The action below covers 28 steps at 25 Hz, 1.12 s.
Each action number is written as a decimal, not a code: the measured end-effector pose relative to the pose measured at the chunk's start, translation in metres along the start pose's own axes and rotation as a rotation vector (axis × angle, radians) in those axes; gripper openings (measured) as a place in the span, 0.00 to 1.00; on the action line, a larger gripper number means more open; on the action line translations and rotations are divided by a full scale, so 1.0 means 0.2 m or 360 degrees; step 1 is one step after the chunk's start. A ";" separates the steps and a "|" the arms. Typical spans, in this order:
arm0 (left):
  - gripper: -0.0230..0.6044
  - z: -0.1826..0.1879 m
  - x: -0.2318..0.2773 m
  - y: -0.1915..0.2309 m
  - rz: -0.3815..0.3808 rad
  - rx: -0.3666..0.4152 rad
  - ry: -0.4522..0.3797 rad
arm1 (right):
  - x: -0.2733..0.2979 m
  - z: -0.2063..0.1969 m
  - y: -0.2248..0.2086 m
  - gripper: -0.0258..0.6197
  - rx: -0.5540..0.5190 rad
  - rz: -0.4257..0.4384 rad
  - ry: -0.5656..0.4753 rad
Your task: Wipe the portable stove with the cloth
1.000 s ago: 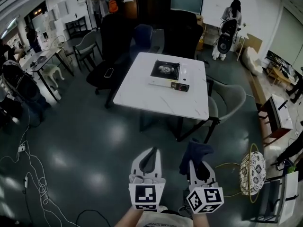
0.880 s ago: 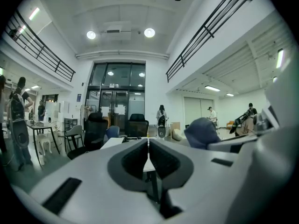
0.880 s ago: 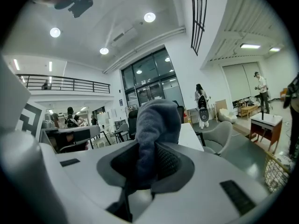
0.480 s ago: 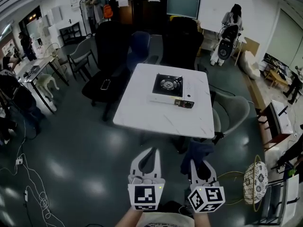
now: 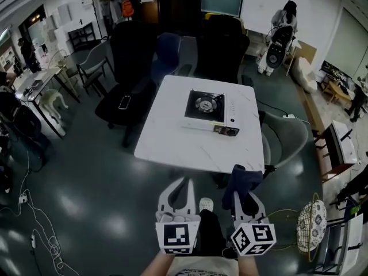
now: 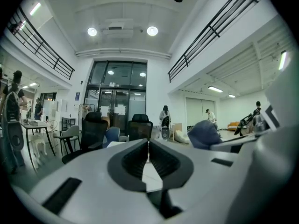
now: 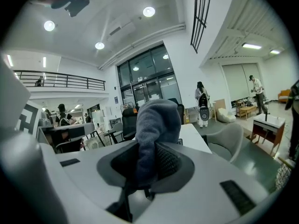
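**A:** Which way does the portable stove (image 5: 210, 112) lie from the grippers?

**B:** Straight ahead and well apart, on the white table (image 5: 167, 140). Its long side runs across the head view, and neither gripper looks clearly nearer.

**A:** And the cloth (image 5: 242, 180)?

**B:** It is clamped in the right gripper (image 5: 244, 195) and bunches up above the jaws. The left gripper (image 5: 181, 184) has its jaws pressed together on nothing.

**A:** Does the right gripper view show the stove?

**B:** No, the cloth blocks it there. Only the head view shows stove and grippers together.

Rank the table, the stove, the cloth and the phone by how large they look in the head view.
table
stove
cloth, close to the camera, so it looks enlarged
phone
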State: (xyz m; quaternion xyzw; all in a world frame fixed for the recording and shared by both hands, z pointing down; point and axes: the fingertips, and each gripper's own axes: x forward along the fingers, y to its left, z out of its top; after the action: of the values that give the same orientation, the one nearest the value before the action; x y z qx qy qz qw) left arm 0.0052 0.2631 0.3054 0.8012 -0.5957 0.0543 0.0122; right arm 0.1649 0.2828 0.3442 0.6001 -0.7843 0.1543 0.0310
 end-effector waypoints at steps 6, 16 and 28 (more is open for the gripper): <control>0.07 -0.01 0.24 0.09 0.0046 0.0002 0.0013 | 0.25 0.05 -0.08 0.18 0.0013 0.0027 0.0013; 0.07 0.05 0.75 0.19 0.0120 0.0014 0.0045 | 0.76 0.22 -0.35 0.18 0.0042 0.0009 0.0058; 0.07 0.13 1.39 0.25 0.0216 0.0024 0.0065 | 1.39 0.46 -0.68 0.18 0.0031 0.0070 0.0092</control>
State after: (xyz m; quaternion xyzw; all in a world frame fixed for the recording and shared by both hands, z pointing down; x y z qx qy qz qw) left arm 0.0377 -0.0184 0.3051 0.7579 -0.6478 0.0758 0.0147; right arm 0.2300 -0.0331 0.3504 0.5782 -0.7946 0.1798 0.0443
